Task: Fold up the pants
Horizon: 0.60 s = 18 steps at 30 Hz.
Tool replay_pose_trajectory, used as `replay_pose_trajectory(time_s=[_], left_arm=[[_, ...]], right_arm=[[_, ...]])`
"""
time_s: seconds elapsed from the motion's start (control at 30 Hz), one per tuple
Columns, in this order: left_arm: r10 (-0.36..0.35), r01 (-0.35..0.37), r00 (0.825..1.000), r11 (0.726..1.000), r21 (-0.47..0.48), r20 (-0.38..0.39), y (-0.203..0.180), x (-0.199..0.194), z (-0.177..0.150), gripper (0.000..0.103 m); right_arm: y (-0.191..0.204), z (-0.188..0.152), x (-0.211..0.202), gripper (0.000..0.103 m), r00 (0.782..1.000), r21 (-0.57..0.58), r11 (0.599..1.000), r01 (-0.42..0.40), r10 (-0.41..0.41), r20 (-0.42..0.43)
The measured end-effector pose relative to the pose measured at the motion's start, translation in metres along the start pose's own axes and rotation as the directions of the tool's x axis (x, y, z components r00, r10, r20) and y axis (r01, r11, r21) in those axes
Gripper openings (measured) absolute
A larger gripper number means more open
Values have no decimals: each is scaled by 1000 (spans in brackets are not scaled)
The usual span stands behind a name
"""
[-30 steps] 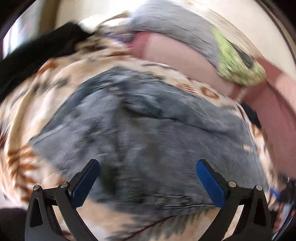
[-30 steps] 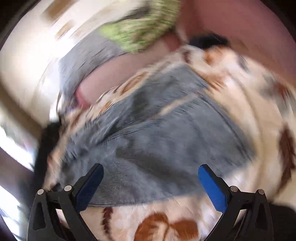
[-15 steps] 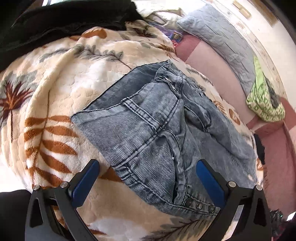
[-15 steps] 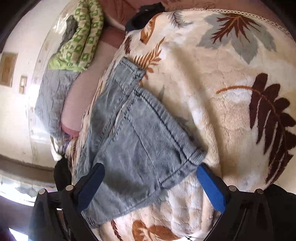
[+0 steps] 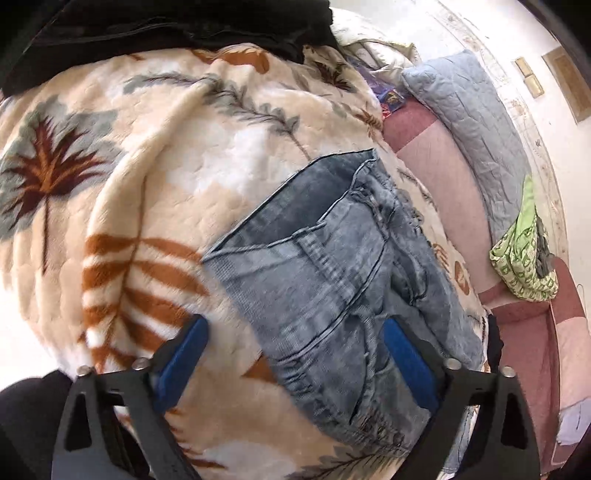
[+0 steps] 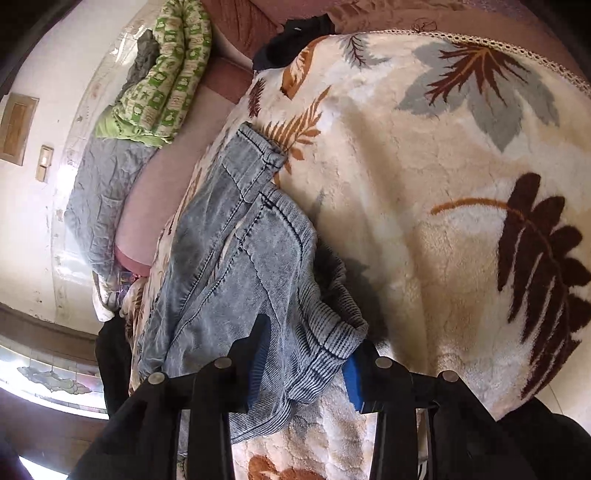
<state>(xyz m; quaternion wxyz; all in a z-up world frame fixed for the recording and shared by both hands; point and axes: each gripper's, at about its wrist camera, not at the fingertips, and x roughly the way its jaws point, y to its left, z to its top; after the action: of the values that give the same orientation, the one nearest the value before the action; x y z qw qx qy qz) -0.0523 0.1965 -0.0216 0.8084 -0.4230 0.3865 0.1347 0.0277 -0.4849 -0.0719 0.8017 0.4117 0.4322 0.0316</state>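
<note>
Faded blue jeans (image 5: 332, 280) lie folded on a cream blanket with a leaf print (image 5: 155, 192). In the left wrist view my left gripper (image 5: 295, 365) is open, its blue pads on either side of the jeans' near corner, just above it. In the right wrist view the jeans (image 6: 236, 251) run away from me, and my right gripper (image 6: 306, 365) has closed in on their ribbed hem corner, which bunches up between the blue pads.
A black garment (image 5: 166, 22) lies at the blanket's far edge. A pink sofa (image 5: 443, 177) holds a grey quilted cushion (image 5: 476, 122) and a green patterned cloth (image 5: 524, 258). The blanket's lace edge (image 6: 517, 48) shows at far right.
The right gripper has gone from wide open to nearly closed around the jeans' hem corner, which is now lifted and bunched. The left gripper has shifted so the jeans sit further right; it stays open.
</note>
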Motion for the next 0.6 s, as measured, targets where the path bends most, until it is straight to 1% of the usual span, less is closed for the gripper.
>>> replay_pose_trajectory(time_s=[0.03, 0.07, 0.1, 0.13, 0.2, 0.23, 0.27, 0.3, 0.37, 0.43, 0.47, 0.5, 0.53, 0.57, 0.6], left_arm=[[0, 0, 1000, 1000, -8, -15, 0, 3, 3, 62], [9, -9, 999, 1000, -19, -36, 0, 8, 6, 54], [30, -31, 998, 999, -28, -54, 0, 15, 9, 42], [54, -55, 997, 998, -25, -58, -1, 20, 11, 36], [69, -70, 996, 997, -13, -56, -4, 21, 13, 32], [76, -76, 996, 997, -8, -55, -5, 21, 14, 20], [86, -87, 995, 996, -5, -53, -5, 21, 15, 12], [95, -96, 994, 995, -2, -47, -6, 21, 16, 9], [99, -98, 994, 995, 19, -37, -9, 18, 18, 7], [120, -121, 993, 990, 71, 19, -19, 1, 17, 6], [121, -127, 991, 987, 103, 60, -26, -11, 16, 5], [118, -134, 987, 981, 142, 112, -36, -26, 13, 4], [121, -151, 978, 972, 179, 167, -45, -40, 9, 3], [121, -158, 974, 968, 194, 190, -49, -47, 6, 3], [117, -155, 975, 967, 202, 191, -51, -52, 4, 3]], right_arm=[[1, 0, 0, 40, 1000, -6, 1000, 2, -2, -1], [1, 0, 0, 40, 1000, -9, 1000, 2, -2, -2], [1, 0, 0, 40, 1000, -11, 1000, 0, 0, -5], [1, 2, 0, 40, 1000, -14, 1000, 0, 0, -8], [3, 3, 1, 34, 1000, -21, 1000, 8, -8, -15], [5, 4, 2, 30, 1000, -30, 999, 17, -18, -22], [6, 5, 3, 19, 999, -39, 999, 28, -29, -30], [9, 6, 4, 11, 998, -54, 998, 42, -44, -39], [16, 8, 2, 8, 997, -93, 994, 60, -64, -40], [31, 7, -10, 8, 997, -162, 984, 78, -81, -13], [38, 6, -18, 8, 997, -189, 978, 82, -83, 5], [44, 6, -28, 8, 996, -215, 973, 87, -83, 25], [49, 5, -36, 8, 995, -234, 968, 93, -87, 39], [50, 5, -41, 8, 994, -242, 965, 103, -94, 46], [47, 5, -42, 8, 992, -247, 961, 127, -119, 48]])
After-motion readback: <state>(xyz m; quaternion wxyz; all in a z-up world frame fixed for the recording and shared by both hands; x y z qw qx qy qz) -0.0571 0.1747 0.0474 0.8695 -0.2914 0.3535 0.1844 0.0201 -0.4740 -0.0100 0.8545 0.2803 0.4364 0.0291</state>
